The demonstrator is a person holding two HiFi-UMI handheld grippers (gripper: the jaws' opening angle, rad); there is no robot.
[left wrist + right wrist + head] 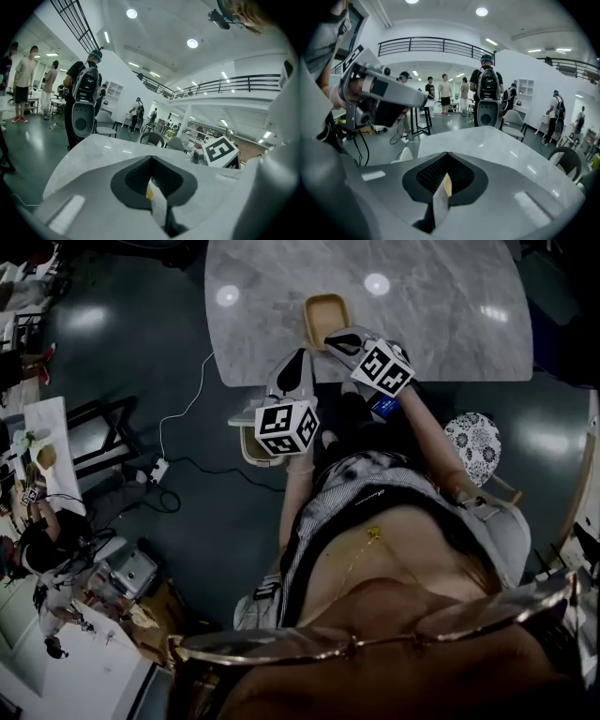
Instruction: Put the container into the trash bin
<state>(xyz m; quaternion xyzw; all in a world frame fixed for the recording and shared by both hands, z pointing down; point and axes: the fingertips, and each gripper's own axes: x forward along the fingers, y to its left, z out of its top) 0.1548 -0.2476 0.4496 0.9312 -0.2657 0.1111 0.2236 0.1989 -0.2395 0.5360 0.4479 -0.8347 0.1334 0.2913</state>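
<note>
Nothing of the task looks done yet. The container [325, 315], a shallow tan tray, sits empty on the grey marble counter [441, 315], close to the edge nearest the person, and neither tool touches it.

The right tool [336, 341] hangs just short of the container, whose near rim is at about 11 o'clock from the tips. The left tool [300, 360] is over the counter's edge, with the container at about 1 o'clock from it. In each tool's own view the jaws are pressed together with nothing gripped between them. By my reading, the whole job is ahead: spread a pair of jaws, take the container by its rim, lift it, and carry it to the bin.

The trash bin is the main gap, since no view shows anything I can call one. The head view is dark, and the person's body fills its lower half, hiding the floor at 6 o'clock. The counter's far side is cut off at 12 o'clock.

Both gripper views look level across the counter's top, so the container is masked by the jaws. A yellowish sliver shows in each slit. I cannot tell whether that is the container or part of the tool.
</note>
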